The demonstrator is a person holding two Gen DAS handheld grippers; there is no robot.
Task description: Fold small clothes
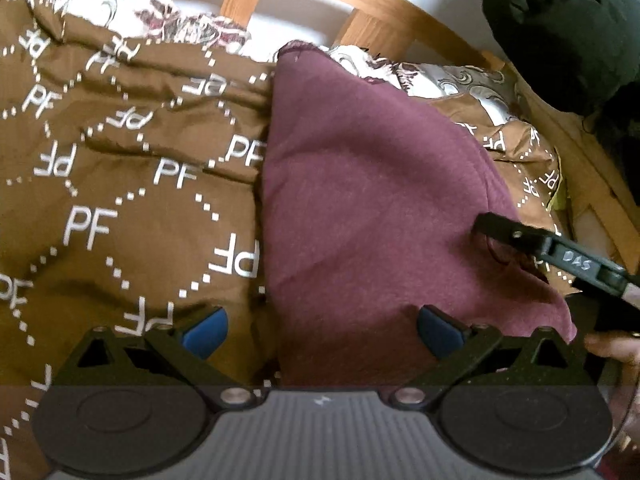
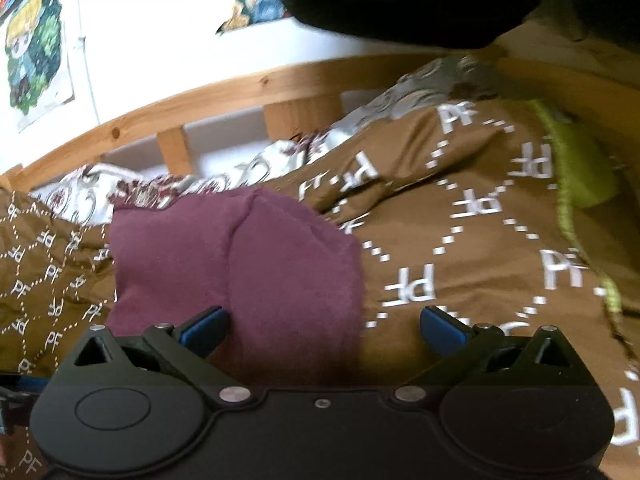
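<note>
Left wrist view is showing the maroon garment (image 1: pixel 360 200) lying folded on the brown bedspread (image 1: pixel 120 160). Both the left gripper (image 1: pixel 322 330) and right gripper (image 2: pixel 324 330) are hovering, fingers apart, holding nothing. Next likely calls for regrasping an edge.

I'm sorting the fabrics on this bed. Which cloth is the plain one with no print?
The maroon garment lying on top. The brown cover carries white PF lettering, and the pale sheet behind has a swirling pattern.
</note>
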